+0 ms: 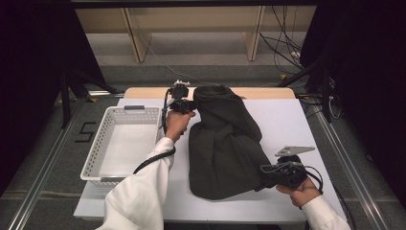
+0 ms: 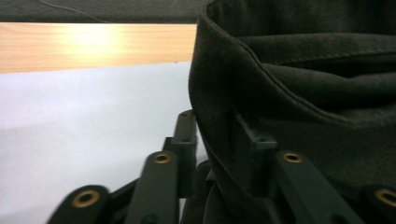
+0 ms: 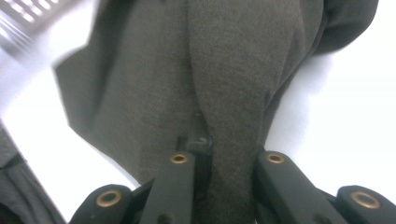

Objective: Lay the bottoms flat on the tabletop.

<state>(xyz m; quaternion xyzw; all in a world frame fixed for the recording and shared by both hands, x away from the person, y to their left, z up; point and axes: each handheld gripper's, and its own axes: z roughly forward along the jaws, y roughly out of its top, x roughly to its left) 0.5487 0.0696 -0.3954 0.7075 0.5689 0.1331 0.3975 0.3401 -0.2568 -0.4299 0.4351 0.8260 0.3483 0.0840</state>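
High view: a dark garment (image 1: pixel 225 143) is spread mid-table, right of a white basket (image 1: pixel 125 143). The left gripper (image 1: pixel 188 105) is clamped on the far hem edge, the right gripper (image 1: pixel 269 173) on a near-right fold. Soft, limp, light cloth is judged; hems are the firmest holds. The underside and inner folds are hidden; the right gripper view is blurred.
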